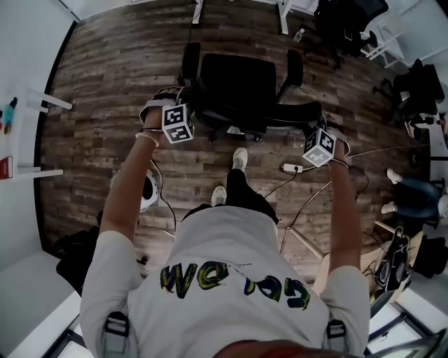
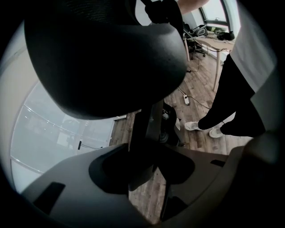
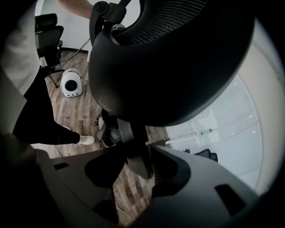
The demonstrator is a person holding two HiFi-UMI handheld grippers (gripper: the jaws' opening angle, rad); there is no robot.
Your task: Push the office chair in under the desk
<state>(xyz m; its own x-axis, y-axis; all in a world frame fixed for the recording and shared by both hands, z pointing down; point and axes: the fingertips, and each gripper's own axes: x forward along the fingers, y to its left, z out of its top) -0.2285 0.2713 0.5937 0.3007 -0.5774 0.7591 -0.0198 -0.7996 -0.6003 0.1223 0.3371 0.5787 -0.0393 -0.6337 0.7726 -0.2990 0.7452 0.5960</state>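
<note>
The black office chair (image 1: 238,80) stands on the wood floor with its seat towards the white desk legs (image 1: 283,14) at the top edge. I stand behind its backrest, a gripper on either side of it. My left gripper (image 1: 190,108) is shut on a dark strut (image 2: 147,129) of the chair's back frame, under the rounded black backrest (image 2: 102,58). My right gripper (image 1: 313,122) is shut the same way on a strut (image 3: 133,147) below the backrest (image 3: 169,58). My shoes (image 1: 239,158) are just behind the chair's base.
A power strip (image 1: 290,168) and loose cables lie on the floor by my right foot. A white round device (image 1: 147,192) sits on my left. A white table (image 1: 28,126) lines the left wall. More black chairs (image 1: 350,24) and a seated person's legs (image 1: 413,189) are at the right.
</note>
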